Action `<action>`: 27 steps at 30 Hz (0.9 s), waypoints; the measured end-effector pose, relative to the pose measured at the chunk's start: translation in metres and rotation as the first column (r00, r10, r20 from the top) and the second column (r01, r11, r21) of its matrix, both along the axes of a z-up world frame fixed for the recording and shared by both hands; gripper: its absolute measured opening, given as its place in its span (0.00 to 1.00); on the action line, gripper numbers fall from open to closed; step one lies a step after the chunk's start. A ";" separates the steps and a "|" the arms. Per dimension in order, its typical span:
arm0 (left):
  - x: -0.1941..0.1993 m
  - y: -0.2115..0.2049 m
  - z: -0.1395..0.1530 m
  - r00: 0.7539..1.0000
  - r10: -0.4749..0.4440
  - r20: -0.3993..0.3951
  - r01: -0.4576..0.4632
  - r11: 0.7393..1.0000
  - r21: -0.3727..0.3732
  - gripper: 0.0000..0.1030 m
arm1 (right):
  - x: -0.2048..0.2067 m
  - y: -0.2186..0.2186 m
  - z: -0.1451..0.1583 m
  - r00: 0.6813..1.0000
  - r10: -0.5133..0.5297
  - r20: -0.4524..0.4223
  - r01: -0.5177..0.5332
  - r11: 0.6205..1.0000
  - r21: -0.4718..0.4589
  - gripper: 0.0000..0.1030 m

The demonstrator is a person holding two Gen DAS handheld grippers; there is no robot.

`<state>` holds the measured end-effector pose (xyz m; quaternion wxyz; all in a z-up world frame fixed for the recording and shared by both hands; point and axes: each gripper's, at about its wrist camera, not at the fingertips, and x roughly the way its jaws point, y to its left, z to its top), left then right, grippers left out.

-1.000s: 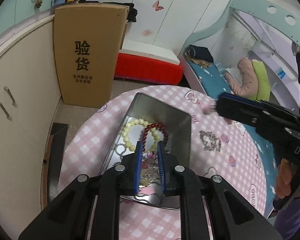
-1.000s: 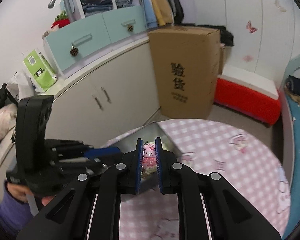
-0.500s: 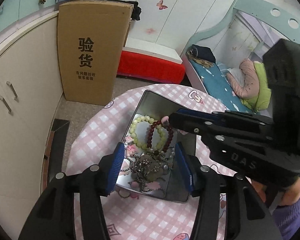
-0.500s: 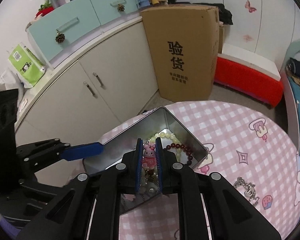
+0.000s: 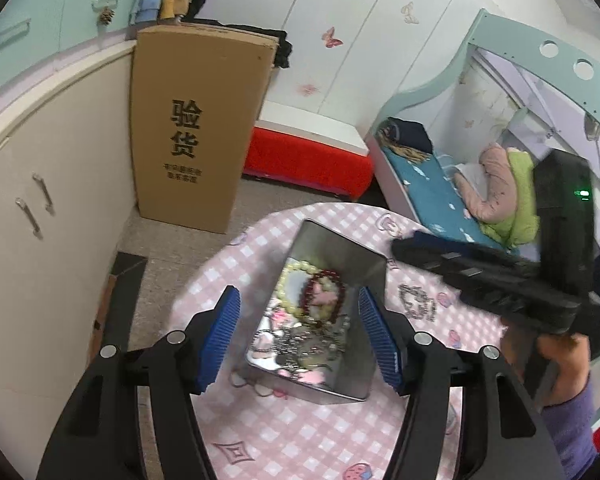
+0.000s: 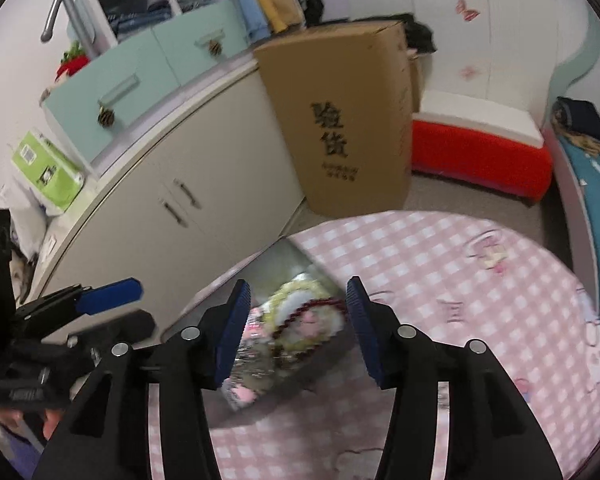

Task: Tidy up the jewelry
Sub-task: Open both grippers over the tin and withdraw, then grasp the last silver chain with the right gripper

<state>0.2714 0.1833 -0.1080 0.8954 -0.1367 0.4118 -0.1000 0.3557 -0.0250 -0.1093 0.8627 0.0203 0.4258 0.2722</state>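
On pink table (image 5: 300,440), tin (image 5: 364,280) lengthwise away.

Open left claw (image 5: 298,336) above jewelry tin (image 5: 350,364)

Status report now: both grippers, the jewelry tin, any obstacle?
Left gripper, right gripper: jaws just opened, nothing held. Tin holds bracelets; one silver chain outside on table. No obstacle.

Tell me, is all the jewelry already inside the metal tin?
No, a silver chain piece lies on the pink checked tablecloth, outside the metal tin that holds the bead bracelets.
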 end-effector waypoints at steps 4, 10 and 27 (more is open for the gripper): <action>-0.001 0.011 -0.001 0.998 0.056 0.004 -0.056 0.997 0.051 0.60 | 0.003 -0.047 0.006 0.996 -0.090 0.022 0.090 0.996 -0.017 0.57; 0.011 0.020 -0.032 0.991 0.105 -0.079 -0.089 0.980 0.177 0.63 | 0.013 -0.095 -0.032 0.981 -0.191 -0.021 0.186 0.970 -0.154 0.60; 0.023 0.001 -0.060 0.987 0.070 -0.146 -0.039 0.977 0.210 0.62 | 0.004 -0.068 -0.098 0.990 -0.134 -0.041 0.115 0.942 -0.314 0.64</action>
